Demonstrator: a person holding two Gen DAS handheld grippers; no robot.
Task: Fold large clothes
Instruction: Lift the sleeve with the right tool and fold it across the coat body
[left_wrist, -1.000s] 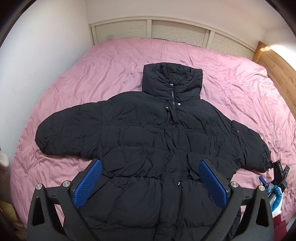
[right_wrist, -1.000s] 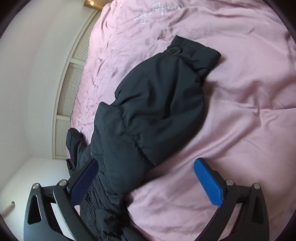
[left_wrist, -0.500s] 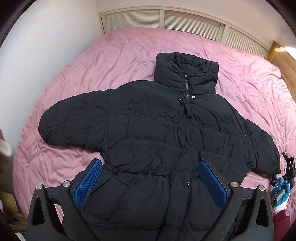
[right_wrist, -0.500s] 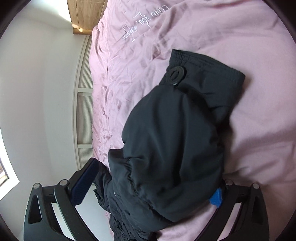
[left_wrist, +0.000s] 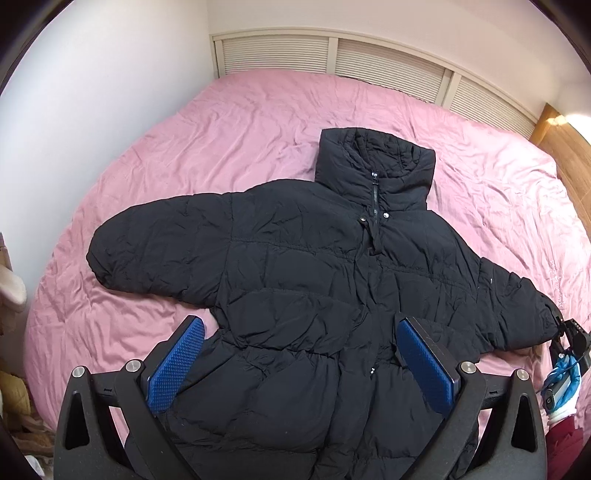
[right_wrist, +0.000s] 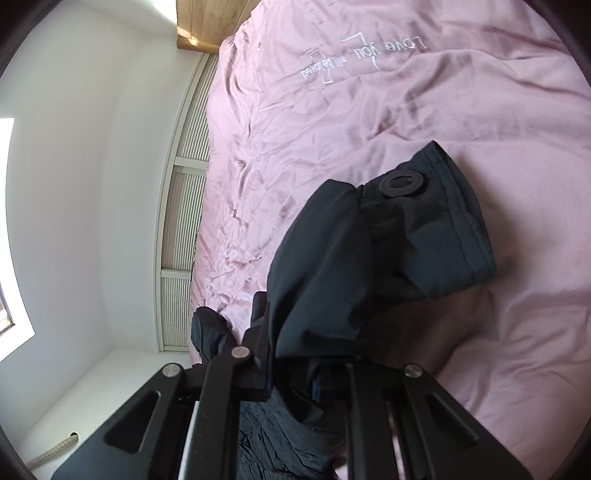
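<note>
Black puffer jacket (left_wrist: 325, 288) flat on pink bed (left_wrist: 184, 147), right under my left gripper (left_wrist: 301, 363), jaws wide, empty. Bare sheet left, ahead toward wall. My right gripper (right_wrist: 295, 373) clamped shut on sleeve cuff (right_wrist: 436, 229); second ago jaws wide, cuff lying flat, now lifted.

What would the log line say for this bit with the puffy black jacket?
step: sleeve grasp | right gripper: shut on cuff end of puffy black jacket sleeve | left gripper: open above hem | surface: pink bedsheet
</note>
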